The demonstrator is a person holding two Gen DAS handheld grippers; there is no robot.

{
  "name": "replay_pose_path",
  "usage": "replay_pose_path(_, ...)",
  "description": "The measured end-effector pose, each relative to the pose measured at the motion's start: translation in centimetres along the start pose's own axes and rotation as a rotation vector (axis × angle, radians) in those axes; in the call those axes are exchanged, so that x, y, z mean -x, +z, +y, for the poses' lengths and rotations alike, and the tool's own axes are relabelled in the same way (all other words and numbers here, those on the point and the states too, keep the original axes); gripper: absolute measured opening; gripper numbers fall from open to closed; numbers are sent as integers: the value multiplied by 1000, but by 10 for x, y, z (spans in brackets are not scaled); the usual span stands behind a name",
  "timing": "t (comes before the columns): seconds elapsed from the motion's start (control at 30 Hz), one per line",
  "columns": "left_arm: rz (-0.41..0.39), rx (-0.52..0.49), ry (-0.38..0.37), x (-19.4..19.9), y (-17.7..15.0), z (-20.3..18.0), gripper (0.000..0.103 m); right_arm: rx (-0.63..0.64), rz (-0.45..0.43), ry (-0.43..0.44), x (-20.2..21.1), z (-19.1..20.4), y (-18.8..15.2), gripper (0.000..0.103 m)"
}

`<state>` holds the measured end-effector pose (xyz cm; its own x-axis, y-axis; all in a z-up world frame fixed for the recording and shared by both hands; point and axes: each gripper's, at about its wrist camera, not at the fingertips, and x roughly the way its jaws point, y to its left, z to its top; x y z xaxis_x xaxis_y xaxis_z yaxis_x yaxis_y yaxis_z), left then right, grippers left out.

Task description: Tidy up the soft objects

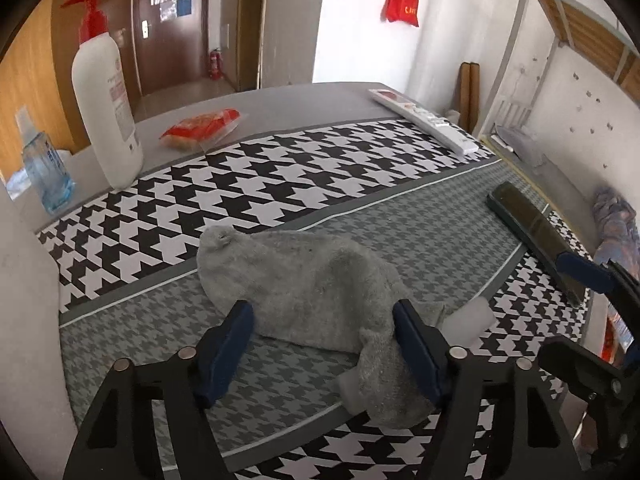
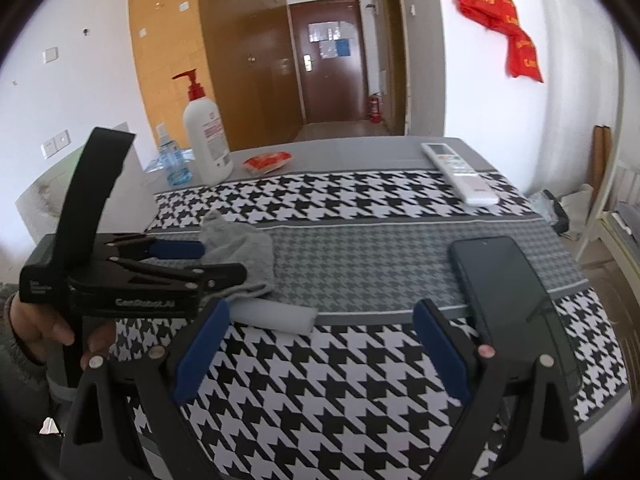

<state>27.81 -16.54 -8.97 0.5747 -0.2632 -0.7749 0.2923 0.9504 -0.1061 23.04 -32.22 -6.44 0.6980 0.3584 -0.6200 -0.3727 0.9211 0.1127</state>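
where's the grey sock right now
The grey sock lies on the grey band of the houndstooth cloth, between the open fingers of the left tool, beside a white foam block.

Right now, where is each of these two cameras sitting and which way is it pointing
Left wrist: on the left gripper, low over the grey sock, facing the far door; its open blue fingers show.
Right wrist: on the right gripper, higher, facing the same door; its open fingers, the left gripper and a hand show.
Shared: sock, white foam block, phone, lotion bottle.
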Motion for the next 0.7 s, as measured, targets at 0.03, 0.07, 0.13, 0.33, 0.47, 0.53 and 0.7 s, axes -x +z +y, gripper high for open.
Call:
replay_pose_path(0.03,-3,-12,5,0,0,-1,70,7,2,4,-1,1,0,95)
replay_pose_path(0.07,-4,-17,7,0,-1,-2,69,16,11,10,-4,1,0,95)
replay_pose_path(0.13,-8,-18,14,0,-1,-2,62,20,30,13,-9,1,0,95)
replay_pose_path(0.33,-20,-3,30,2,0,6,37,36,61,46,-21,3,1,95)
replay_pose_path(0.47,-25,-1,20,8,-3,11,24,79,70,57,-24,10,3,95)
replay_pose_path(0.53,-29,2,21,12,-5,14,23,93,81,67,-27,12,3,95)
replay_pose_path(0.7,-63,22,28,27,-8,21,22,120,107,96,-33,18,4,95)
